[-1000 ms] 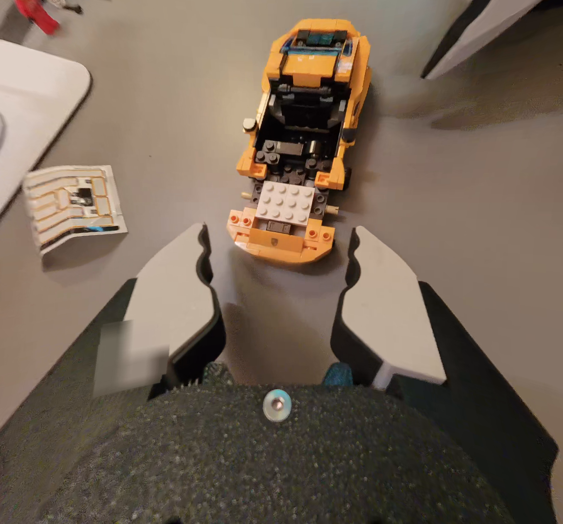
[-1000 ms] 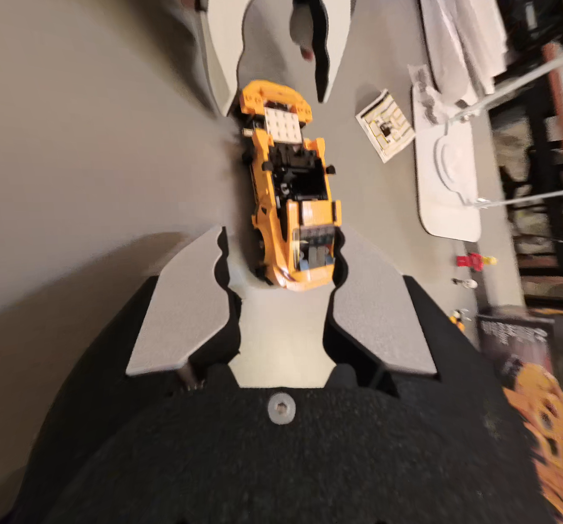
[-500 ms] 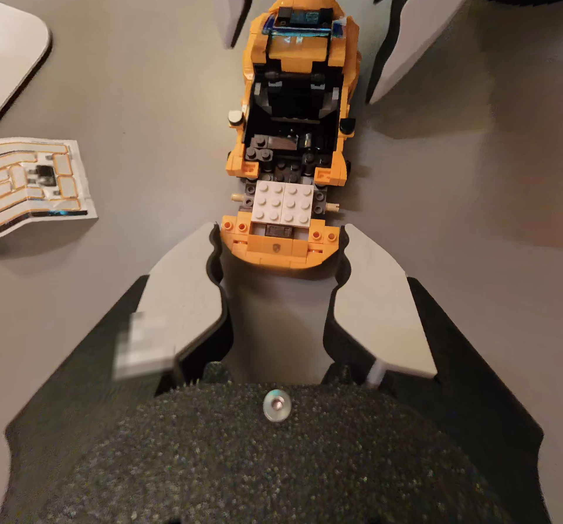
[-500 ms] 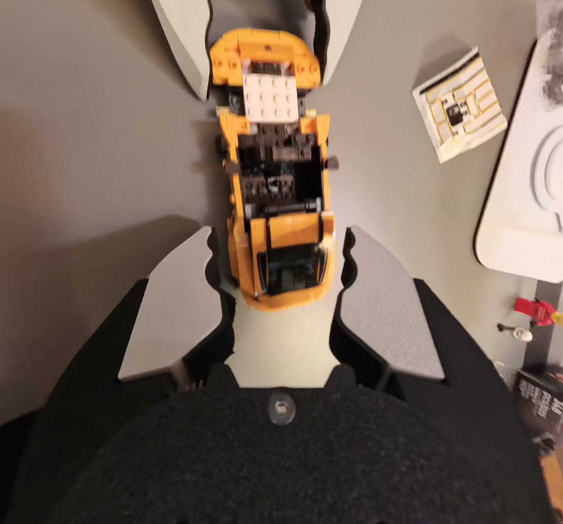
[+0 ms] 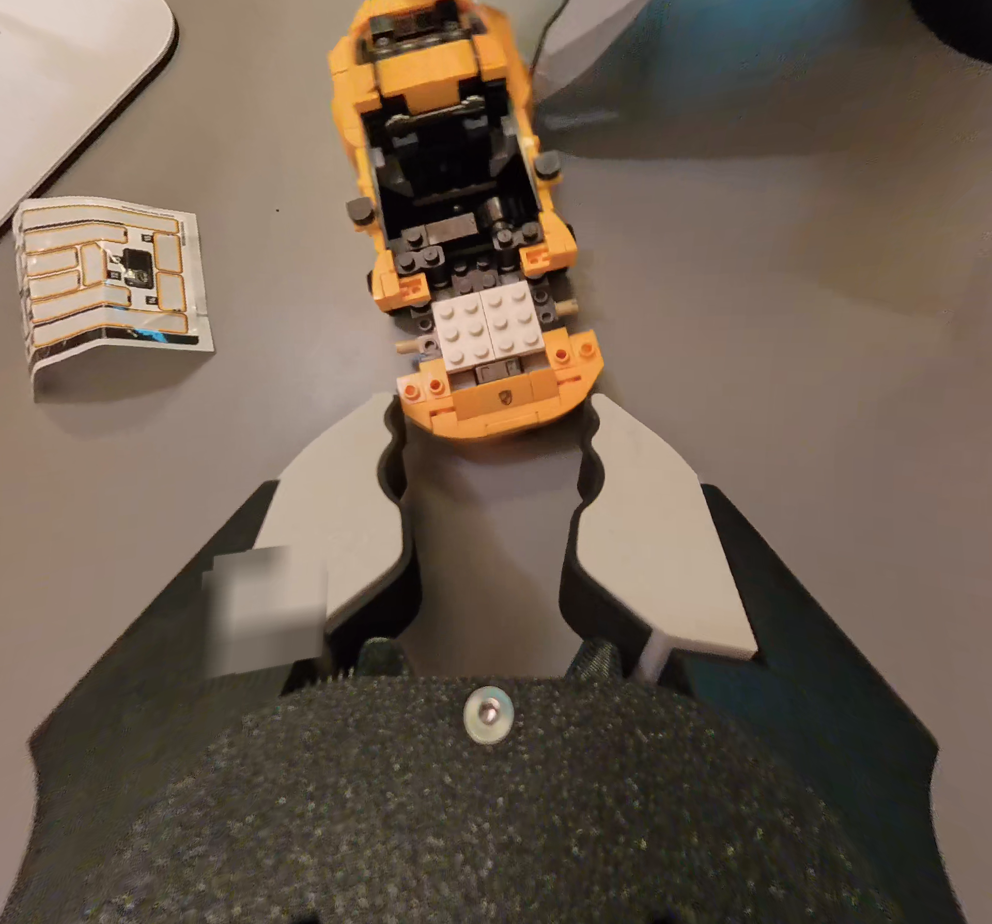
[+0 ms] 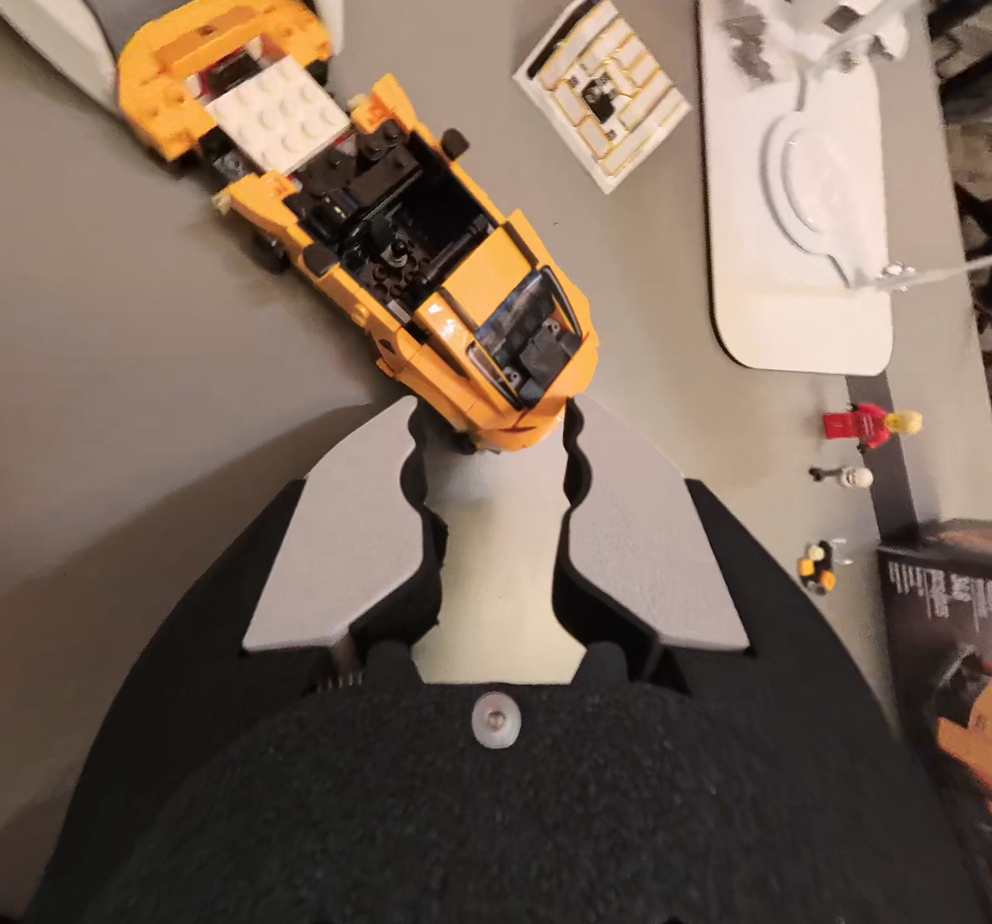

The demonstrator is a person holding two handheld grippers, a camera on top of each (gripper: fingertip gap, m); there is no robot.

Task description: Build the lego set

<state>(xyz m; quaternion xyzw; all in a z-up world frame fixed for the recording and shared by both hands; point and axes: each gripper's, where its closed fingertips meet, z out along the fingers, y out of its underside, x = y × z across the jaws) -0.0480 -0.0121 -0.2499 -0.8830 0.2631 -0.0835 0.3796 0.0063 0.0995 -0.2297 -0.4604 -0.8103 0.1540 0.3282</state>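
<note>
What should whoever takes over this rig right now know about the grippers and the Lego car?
Left gripper: open, fingertips flanking the front bumper of the orange brick-built Lego car.
Right gripper: open, fingertips at the car's rear end.
The car sits on the grey table; no wheels visible.
Done: body shell, black cockpit.
Left: light grey studded plates on the bonnet lie uncovered, roof open.
Nearby: curled sticker sheet, red minifigure.

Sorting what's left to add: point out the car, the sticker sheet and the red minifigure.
car (image 5: pixel 486 318): left wrist view, on its white studded plates.
sticker sheet (image 5: pixel 107 281): left wrist view, on the sheet's middle.
red minifigure (image 6: pixel 859 426): right wrist view, on its red torso.
</note>
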